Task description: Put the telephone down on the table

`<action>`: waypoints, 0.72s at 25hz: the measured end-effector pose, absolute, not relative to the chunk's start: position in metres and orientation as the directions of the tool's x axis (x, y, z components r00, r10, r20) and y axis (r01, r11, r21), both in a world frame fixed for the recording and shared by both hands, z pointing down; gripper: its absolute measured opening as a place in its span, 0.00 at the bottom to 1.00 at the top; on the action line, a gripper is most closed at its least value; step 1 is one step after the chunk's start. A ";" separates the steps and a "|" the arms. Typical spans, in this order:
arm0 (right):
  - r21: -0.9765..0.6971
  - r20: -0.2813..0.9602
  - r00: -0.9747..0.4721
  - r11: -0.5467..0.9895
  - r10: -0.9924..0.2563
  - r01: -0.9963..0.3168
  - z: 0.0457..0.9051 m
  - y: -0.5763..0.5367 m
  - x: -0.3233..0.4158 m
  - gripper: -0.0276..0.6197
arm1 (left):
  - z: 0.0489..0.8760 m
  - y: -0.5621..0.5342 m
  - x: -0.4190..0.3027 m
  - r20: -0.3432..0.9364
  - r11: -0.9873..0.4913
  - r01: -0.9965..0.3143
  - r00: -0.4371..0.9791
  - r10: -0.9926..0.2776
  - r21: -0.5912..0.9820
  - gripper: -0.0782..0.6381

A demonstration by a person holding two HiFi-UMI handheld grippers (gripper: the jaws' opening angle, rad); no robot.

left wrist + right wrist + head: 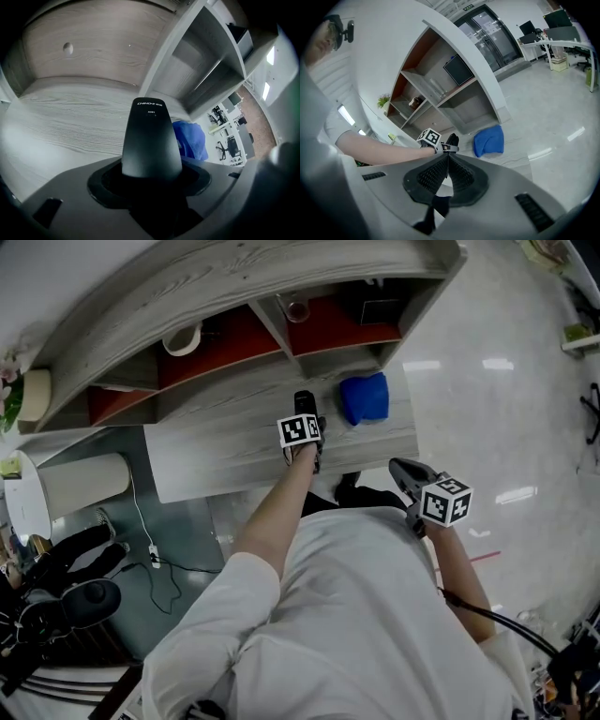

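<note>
A black telephone handset sticks out forward from between the jaws of my left gripper, which is shut on its lower end. In the head view the left gripper holds the telephone over the back half of the grey wooden table, just left of a blue cloth. Whether the handset touches the tabletop cannot be told. My right gripper hangs off the table's front right corner, over the floor. Its ribbed pads are pressed together with nothing between them.
Behind the table stands a grey shelf unit with red-backed compartments that hold a cup, a glass and a black box. The blue cloth lies near the table's right end. A white cylinder and cables lie at the left.
</note>
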State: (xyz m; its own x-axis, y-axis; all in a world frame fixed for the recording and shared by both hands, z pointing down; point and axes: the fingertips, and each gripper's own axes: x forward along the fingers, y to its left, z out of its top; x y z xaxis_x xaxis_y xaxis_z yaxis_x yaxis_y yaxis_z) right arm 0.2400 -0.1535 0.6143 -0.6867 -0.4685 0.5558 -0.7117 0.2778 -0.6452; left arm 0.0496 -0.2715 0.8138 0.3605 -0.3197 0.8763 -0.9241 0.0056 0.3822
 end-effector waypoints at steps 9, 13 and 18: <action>-0.635 0.597 -0.696 0.294 -0.399 -0.714 0.630 -0.155 0.239 0.07 | 0.838 -0.279 0.067 0.894 0.007 -0.937 0.330 -0.303 0.349 0.50; -0.634 0.609 -0.700 0.301 -0.374 -0.712 0.636 -0.157 0.235 0.07 | 0.845 -0.280 0.073 0.902 0.000 -0.945 0.313 -0.296 0.328 0.50; -0.635 0.610 -0.708 0.315 -0.356 -0.706 0.637 -0.160 0.228 0.07 | 0.852 -0.278 0.068 0.914 0.001 -0.958 0.274 -0.299 0.287 0.50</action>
State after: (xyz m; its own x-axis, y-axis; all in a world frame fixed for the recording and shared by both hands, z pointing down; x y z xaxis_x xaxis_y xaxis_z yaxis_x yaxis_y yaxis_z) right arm 0.2284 -0.1601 0.6370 -0.7079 -0.3559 0.6102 -0.7056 0.3150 -0.6348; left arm 0.0679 -0.2784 0.8515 0.2739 -0.2995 0.9140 -0.9578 0.0008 0.2873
